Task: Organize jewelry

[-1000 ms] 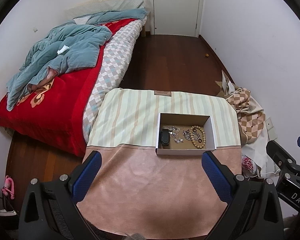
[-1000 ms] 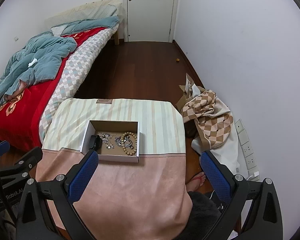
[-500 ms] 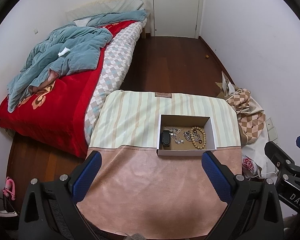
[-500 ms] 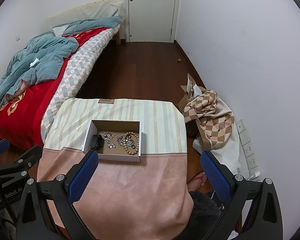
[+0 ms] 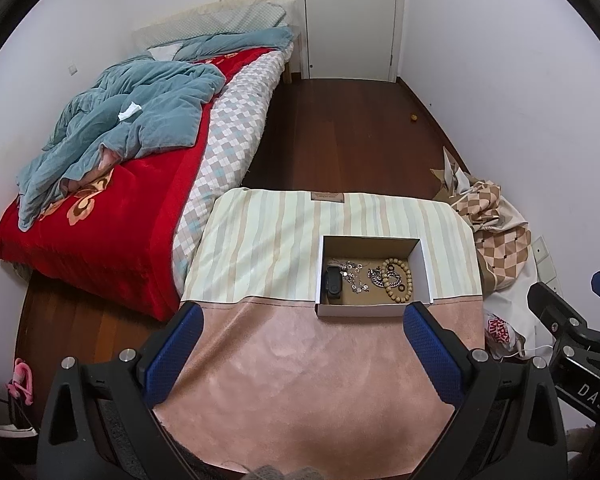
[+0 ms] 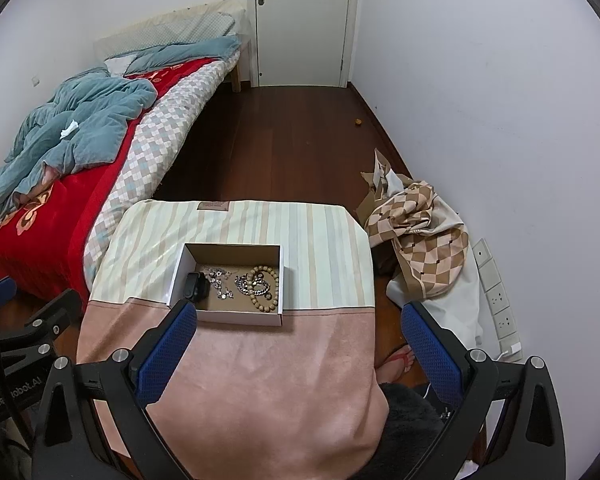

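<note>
A shallow white cardboard box [image 5: 360, 309] [image 6: 236, 316] stands on a cloth-covered table [image 5: 300, 360] [image 6: 260, 380]. Inside lie a wooden bead bracelet [image 5: 398, 285] [image 6: 265, 289], a silver chain bracelet [image 5: 374, 277] [image 6: 242, 284], loose silver pieces [image 5: 354, 278] [image 6: 220, 284] and a black object [image 5: 333, 283] [image 6: 196, 285]. My left gripper [image 5: 300, 344] is open and empty, held high above the table's near half. My right gripper [image 6: 298, 344] is open and empty at the same height, to the right of the left one.
A bed [image 5: 112, 184] with a red cover and a blue quilt lies left of the table. A checked cloth pile [image 6: 420, 236] sits on the floor by the right wall. Dark wood floor runs to a white door [image 5: 350, 16]. A sandalled foot [image 6: 398, 364] shows by the table.
Both views have tilted up slightly, so the table and box sit a little lower in frame. The jewelry in the box has not moved. Both grippers stay open.
</note>
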Motion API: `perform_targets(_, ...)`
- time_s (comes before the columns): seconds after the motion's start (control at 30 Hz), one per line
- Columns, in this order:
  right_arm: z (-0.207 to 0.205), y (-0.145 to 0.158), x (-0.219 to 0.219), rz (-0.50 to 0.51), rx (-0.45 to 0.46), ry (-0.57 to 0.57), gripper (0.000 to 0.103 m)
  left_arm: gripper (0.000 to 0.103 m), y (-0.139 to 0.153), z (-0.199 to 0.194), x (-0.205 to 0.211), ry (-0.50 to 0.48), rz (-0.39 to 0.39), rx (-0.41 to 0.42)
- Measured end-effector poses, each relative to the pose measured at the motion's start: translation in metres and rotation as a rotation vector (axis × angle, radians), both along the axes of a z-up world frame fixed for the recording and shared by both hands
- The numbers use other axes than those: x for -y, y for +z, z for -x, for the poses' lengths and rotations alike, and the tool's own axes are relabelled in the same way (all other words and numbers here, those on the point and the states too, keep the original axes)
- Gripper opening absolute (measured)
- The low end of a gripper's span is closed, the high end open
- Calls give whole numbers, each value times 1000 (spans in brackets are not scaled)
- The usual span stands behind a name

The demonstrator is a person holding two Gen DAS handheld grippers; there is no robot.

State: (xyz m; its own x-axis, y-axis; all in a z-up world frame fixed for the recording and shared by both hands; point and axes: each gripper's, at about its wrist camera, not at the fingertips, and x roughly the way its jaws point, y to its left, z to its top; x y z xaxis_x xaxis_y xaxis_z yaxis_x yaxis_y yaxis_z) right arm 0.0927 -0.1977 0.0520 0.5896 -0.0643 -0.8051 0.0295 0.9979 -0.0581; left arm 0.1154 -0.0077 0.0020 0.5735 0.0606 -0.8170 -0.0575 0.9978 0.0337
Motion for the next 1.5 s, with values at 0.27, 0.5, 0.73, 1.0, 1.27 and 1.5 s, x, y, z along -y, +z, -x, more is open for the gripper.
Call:
perform_targets(0.27, 1, 2, 0, -4, 4, -3, 103, 102, 1, 1, 1, -3, 0, 3)
perform_targets(0.5, 2, 2, 0, -1, 2, -2, 103, 102, 2, 2, 1, -2, 1, 2)
perform_targets(0.73, 4, 2, -1, -1, 0, 2, 103, 102, 3, 5, 0, -1, -2, 4)
perform_targets(1.0, 4, 2, -1, 0, 1, 1, 103, 102, 1, 9, -2, -5, -3, 5)
perform_targets(1.27, 4, 2, -1, 0, 0, 1, 103, 102, 1, 9, -2, -6, -3, 6)
perform_targets(1.5, 3, 1, 0, 1, -3, 2, 103, 102, 1, 12, -5, 1, 4, 22)
